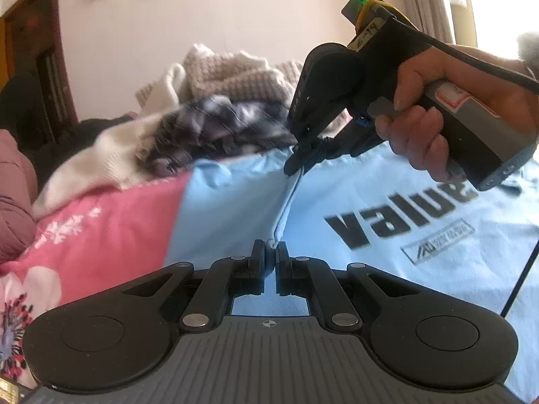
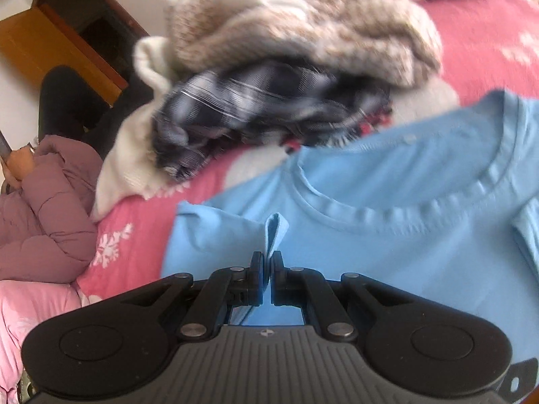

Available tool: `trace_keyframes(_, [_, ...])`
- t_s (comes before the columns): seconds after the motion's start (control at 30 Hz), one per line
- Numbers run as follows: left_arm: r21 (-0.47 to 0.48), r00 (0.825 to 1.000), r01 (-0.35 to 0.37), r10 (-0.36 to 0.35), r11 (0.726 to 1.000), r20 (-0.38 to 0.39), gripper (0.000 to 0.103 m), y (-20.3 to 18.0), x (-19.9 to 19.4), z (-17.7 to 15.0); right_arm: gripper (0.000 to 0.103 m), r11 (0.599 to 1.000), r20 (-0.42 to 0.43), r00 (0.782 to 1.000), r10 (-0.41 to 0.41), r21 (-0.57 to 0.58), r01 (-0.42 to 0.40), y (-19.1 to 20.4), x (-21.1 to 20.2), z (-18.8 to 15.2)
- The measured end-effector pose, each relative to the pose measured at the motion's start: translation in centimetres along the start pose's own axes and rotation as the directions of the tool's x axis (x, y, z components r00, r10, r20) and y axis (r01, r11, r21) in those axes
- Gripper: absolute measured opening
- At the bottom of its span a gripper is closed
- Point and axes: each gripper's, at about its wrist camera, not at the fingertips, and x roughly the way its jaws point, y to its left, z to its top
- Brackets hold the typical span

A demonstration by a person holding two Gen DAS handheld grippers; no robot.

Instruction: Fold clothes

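Both hand-held grippers, left (image 1: 272, 249) and right (image 2: 267, 259), are pinching the tee's (image 1: 353, 185) edge, so I'd keep it taut and level while folding.

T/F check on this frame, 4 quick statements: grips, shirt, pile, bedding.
1. Both grippers are shut on the light blue T-shirt. True: the left gripper and the right gripper each pinch a fold of it.
2. The shirt's black print faces down. False: the lettering shows face up in the left wrist view.
3. The plaid garment lies under the beige knit sweater. True.
4. The bedspread is plain green. False: it is pink with white flowers.
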Motion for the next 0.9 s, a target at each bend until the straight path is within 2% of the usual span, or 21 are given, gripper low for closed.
trace_keyframes(0.2, [0.001,0.997,0.060,-0.060,0.998,-0.046,0.011,-0.5,-0.2,-0.5,0.006,0.993,-0.024,0.999,0.042,0.110,-0.039,-2.6,0.4,-0.5])
trace_keyframes(0.27, [-0.022,0.998,0.054,-0.054,0.998,-0.032,0.011,0.1,-1.2,-0.2,0.011,0.989,-0.021,0.998,0.053,0.139,-0.049,-3.2,0.0,-0.8])
trace_keyframes(0.3, [-0.030,0.999,0.033,-0.034,0.999,-0.030,0.011,0.5,-1.7,-0.1,0.014,0.988,-0.019,0.998,0.059,0.145,-0.056,-3.3,-0.3,-1.0])
trace_keyframes(0.37, [-0.046,0.998,-0.023,0.020,0.999,-0.057,0.011,1.3,-1.9,0.2,0.028,0.986,-0.021,0.997,0.075,0.150,-0.071,-3.4,-1.0,-1.4])
trace_keyframes(0.43, [-0.067,0.994,-0.073,0.067,0.995,-0.086,0.011,2.1,-2.0,0.4,0.036,0.985,-0.032,0.995,0.093,0.152,-0.087,-3.2,-1.5,-2.0])
trace_keyframes(0.63, [-0.160,0.976,-0.185,0.163,0.970,-0.141,0.011,4.1,-1.1,0.8,0.041,0.976,-0.086,0.987,0.132,0.186,-0.114,-2.8,-2.1,-4.4])
trace_keyframes(0.73, [-0.119,0.961,-0.250,0.231,0.961,-0.154,0.011,4.1,-0.5,0.7,0.041,0.974,-0.088,0.987,0.138,0.195,-0.119,-2.4,-2.5,-5.5])
trace_keyframes(0.9, [-0.011,0.946,-0.283,0.277,0.959,-0.169,0.011,3.2,0.4,-0.1,0.041,0.971,-0.130,0.979,0.158,0.202,-0.129,-1.4,-3.2,-7.0])
